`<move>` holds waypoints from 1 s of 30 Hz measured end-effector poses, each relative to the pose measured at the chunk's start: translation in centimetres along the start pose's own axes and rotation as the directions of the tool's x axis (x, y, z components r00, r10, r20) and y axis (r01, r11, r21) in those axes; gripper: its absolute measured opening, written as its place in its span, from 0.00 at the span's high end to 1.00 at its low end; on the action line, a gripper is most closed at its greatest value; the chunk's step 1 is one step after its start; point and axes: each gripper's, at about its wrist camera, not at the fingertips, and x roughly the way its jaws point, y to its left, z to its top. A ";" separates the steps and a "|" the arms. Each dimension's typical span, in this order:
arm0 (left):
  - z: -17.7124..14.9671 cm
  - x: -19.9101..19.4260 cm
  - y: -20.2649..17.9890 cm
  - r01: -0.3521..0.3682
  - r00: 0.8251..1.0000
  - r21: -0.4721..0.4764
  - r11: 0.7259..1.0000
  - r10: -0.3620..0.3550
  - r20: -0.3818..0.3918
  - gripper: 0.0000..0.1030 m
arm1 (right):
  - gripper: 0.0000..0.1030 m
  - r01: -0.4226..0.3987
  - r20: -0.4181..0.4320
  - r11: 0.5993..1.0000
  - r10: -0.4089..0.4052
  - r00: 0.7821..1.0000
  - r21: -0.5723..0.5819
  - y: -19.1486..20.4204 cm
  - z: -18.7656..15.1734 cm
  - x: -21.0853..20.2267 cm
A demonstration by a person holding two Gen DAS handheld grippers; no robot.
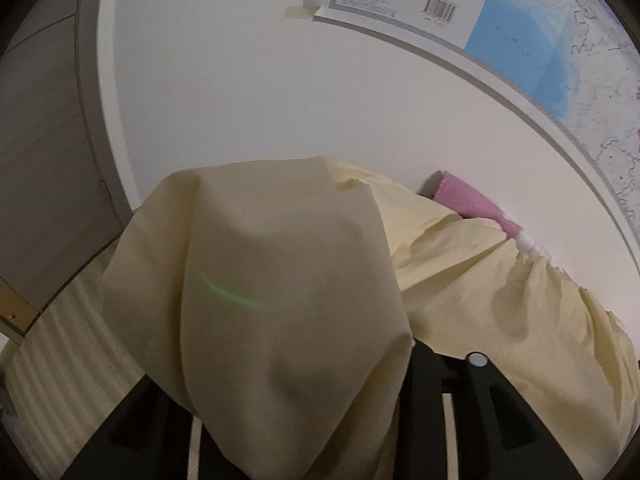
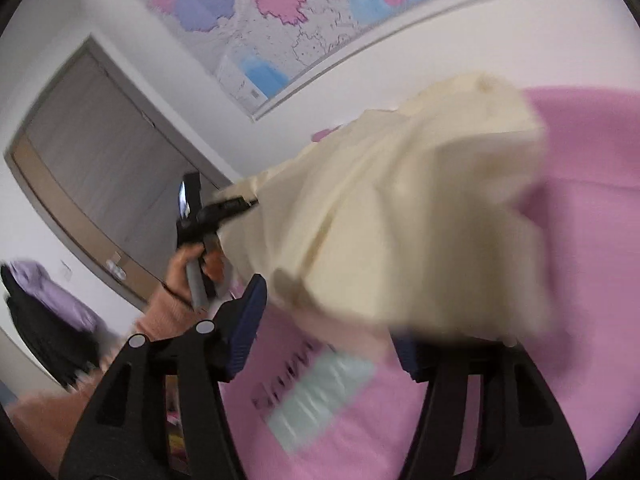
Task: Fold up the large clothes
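A large pale yellow garment (image 1: 288, 280) hangs in the air, draped over my left gripper (image 1: 304, 420) so its fingertips are hidden. From the right wrist view the left gripper (image 2: 240, 204) is pinched shut on the garment's (image 2: 400, 216) edge. My right gripper (image 2: 324, 328) has its fingers wide apart; the blue pad of the left finger (image 2: 246, 320) is bare, and the garment's lower edge hangs over the right finger. A pink garment (image 2: 560, 360) with a printed panel lies below; a corner of it shows in the left wrist view (image 1: 468, 196).
A white wall (image 1: 240, 80) with a large map (image 1: 560, 40) is behind. A grey door (image 2: 100, 152) stands at the left. Dark and purple clothes (image 2: 48, 312) lie at the far left. A striped cream bedcover (image 1: 60, 360) lies under the left gripper.
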 end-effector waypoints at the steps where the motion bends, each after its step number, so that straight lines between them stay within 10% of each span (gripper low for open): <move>1: -0.1 -0.1 -1.1 -0.019 1.000 0.009 1.000 0.019 0.000 0.62 | 0.48 0.027 0.015 0.999 -0.026 1.000 -0.044 0.2 -0.3 -1.4; 7: -1.0 -3.2 -1.7 -0.128 0.991 0.086 0.988 0.123 0.059 0.44 | 0.56 0.234 0.153 0.968 -0.218 0.964 -0.093 -0.4 -0.5 -5.8; 12: -4.1 -10.6 -2.2 -0.122 0.967 0.070 0.990 0.103 0.234 0.31 | 0.49 0.317 0.098 0.938 -0.306 0.947 -0.141 -1.4 0.2 -2.9; 17: -8.3 -14.4 -7.6 0.032 0.964 0.300 0.953 -0.109 0.243 0.25 | 0.97 0.319 0.064 0.922 -0.313 0.948 -0.220 -0.8 0.6 0.2; 24: -10.0 -8.7 -12.1 -0.010 0.987 0.380 0.925 -0.052 0.152 0.34 | 0.97 0.254 0.048 0.966 -0.251 0.967 -0.050 -4.6 0.0 -3.1; 30: -9.3 -8.4 -11.8 -0.022 0.990 0.351 0.936 -0.029 0.141 0.35 | 0.79 0.336 0.167 0.926 -0.309 0.936 -0.171 -1.1 -0.1 -5.5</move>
